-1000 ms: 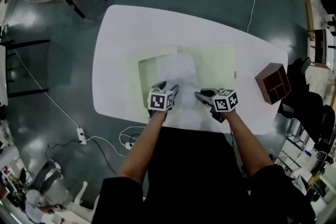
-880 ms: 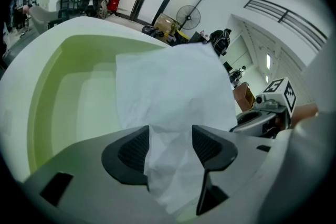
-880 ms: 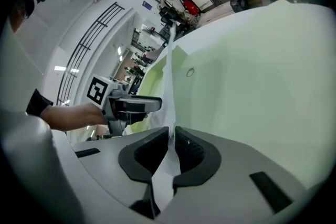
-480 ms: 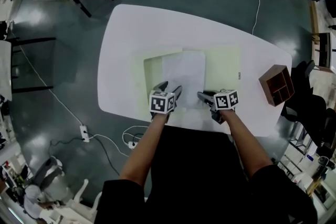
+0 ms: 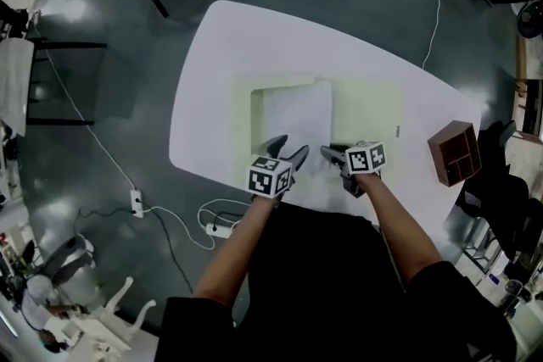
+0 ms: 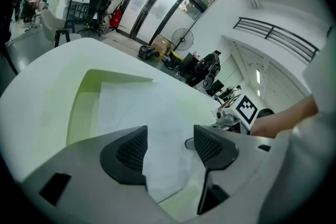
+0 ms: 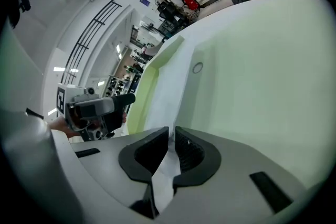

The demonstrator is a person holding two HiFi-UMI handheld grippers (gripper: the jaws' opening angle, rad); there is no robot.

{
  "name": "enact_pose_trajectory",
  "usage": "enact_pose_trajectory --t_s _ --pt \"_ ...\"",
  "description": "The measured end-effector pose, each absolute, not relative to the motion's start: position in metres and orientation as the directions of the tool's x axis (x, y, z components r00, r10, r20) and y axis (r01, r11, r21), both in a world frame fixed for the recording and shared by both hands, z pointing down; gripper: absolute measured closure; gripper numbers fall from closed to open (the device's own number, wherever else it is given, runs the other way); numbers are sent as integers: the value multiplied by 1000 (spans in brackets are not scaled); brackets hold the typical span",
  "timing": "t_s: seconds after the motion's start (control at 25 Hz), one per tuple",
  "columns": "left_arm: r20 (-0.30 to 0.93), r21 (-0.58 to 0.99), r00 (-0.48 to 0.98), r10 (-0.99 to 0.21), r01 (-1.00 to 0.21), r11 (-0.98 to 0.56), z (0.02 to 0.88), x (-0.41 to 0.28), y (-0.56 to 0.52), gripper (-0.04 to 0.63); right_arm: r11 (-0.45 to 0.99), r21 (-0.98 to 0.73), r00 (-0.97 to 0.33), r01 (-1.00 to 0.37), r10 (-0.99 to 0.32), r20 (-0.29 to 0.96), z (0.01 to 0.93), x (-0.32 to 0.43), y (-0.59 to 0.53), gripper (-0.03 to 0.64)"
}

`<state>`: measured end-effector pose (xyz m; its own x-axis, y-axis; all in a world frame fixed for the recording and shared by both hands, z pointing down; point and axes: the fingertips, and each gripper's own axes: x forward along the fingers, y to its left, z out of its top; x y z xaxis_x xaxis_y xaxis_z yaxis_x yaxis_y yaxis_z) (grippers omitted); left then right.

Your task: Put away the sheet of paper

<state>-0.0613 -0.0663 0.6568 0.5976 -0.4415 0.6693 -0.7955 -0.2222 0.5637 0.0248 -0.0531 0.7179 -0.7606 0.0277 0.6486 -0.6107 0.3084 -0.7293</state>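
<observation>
1. The left gripper (image 5: 288, 149) has just been opening its jaws. They stand wide and pinch nothing above the sheet of paper (image 5: 297, 116) — if they dip, a jaw could snag and crumple it.
2. The sheet lies on the open green folder (image 5: 370, 108) on the table (image 5: 219, 55). Held at one edge only, it may skew.
3. The right gripper (image 5: 329, 154) has its jaws pinched on the sheet's near edge — a sharp pull could tear it or let it slip free.

Paper (image 5: 297, 116) on folder (image 5: 369, 110), on table (image 5: 254, 38)
</observation>
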Motion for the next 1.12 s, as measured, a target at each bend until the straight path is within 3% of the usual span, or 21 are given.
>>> enact_pose_trajectory --t_s 0.48,0.84,1.12 --pt "524 634 609 -596 -746 -205 610 -65 -35 423 300 -761 -780 -575 80 621 724 -4 -62 583" --pt "505 631 597 -623 -748 -206 599 -60 -7 532 313 -766 -777 -562 118 618 730 -25 -54 583" --pt "510 639 582 -634 -749 -174 598 -57 9 552 294 -773 -780 -562 122 613 733 -37 -46 583"
